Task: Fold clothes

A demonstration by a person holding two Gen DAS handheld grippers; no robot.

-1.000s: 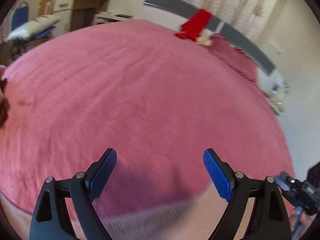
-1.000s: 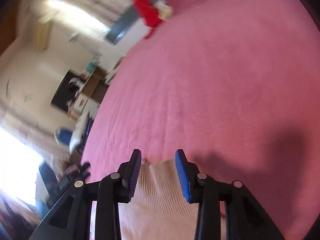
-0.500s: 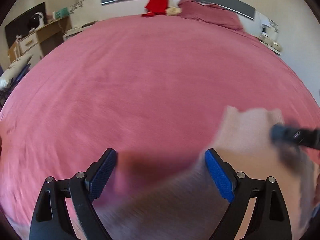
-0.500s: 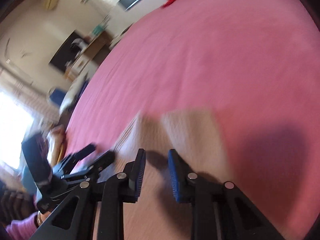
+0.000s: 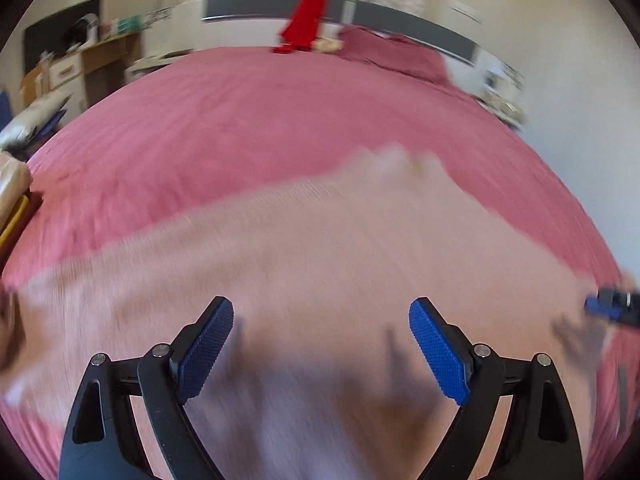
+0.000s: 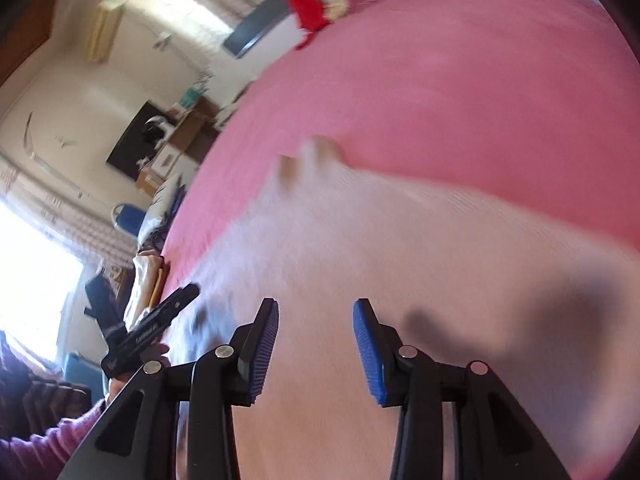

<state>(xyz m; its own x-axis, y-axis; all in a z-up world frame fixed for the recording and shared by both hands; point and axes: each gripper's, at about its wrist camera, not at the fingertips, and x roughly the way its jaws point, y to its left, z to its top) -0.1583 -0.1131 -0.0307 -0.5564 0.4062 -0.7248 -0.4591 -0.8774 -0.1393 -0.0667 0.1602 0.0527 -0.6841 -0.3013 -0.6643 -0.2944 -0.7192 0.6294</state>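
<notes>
the bed [image 5: 248, 128], under a pink cover, fills both views. a pale pink garment [image 5: 320, 264] lies spread across its near part, blurred, its far end running to a point with small tabs toward the middle of the bed. at the head of the bed a red cloth [image 5: 306, 20] hangs over the grey headboard [image 5: 248, 6], with a pillow [image 5: 392, 54] just beside it.

the left gripper [image 5: 321, 346] points down at a slant over the garment, its jaws wide apart with nothing between the blue pads but the cloth lying below them. in the right wrist view it shows at the lower left, held by a hand [image 6: 132, 380] in a purple sleeve [image 6: 48, 444].

the right gripper [image 6: 315, 346] also tilts down over the garment. its jaws have just been opening and stand at a middling gap; the pads press on nothing, the cloth lying flat beneath and beyond them. its blue tip shows at the right edge of the left wrist view.
</notes>
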